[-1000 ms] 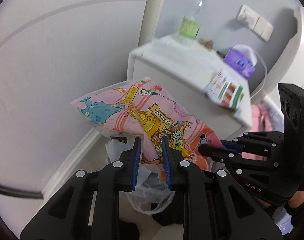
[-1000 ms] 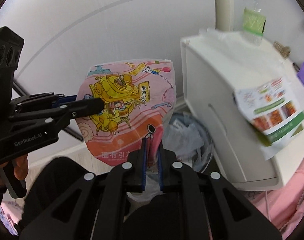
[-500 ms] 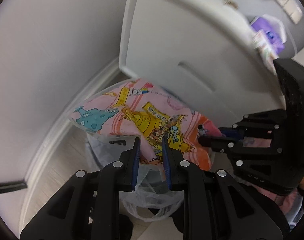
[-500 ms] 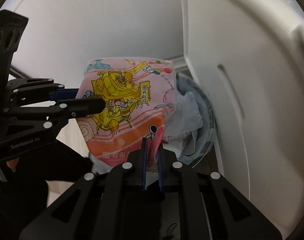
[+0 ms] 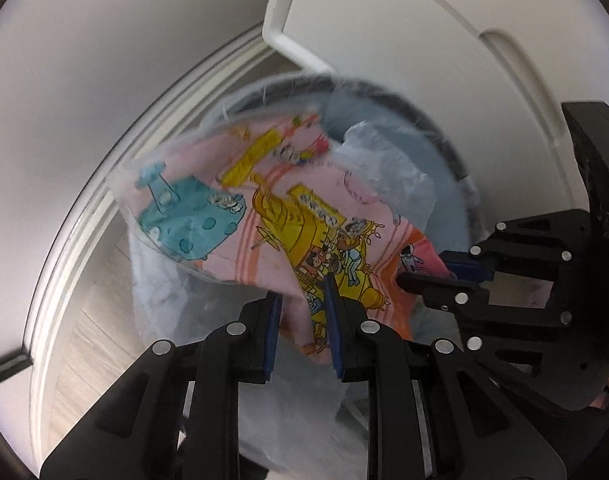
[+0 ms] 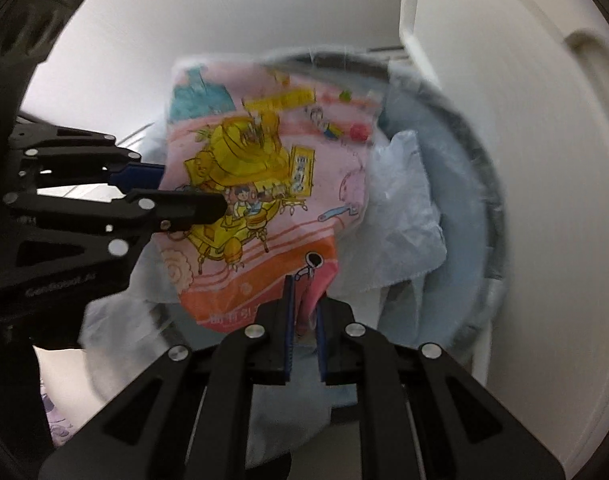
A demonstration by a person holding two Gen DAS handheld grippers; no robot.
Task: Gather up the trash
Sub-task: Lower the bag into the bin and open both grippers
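My left gripper (image 5: 302, 320) pinches the pink snack bag (image 5: 280, 216) by one edge, my right gripper (image 6: 304, 328) clamps another — both narrowly closed on it. It hangs just above the lined bin (image 6: 476, 208) — only letting go remains, I judge.

Looks like a room corner at home

Lined trash bin (image 5: 444, 168) sits on wood-look floor (image 5: 84, 344), right beside a white cabinet (image 5: 444, 60), with baseboard (image 5: 104, 184) behind the bin.
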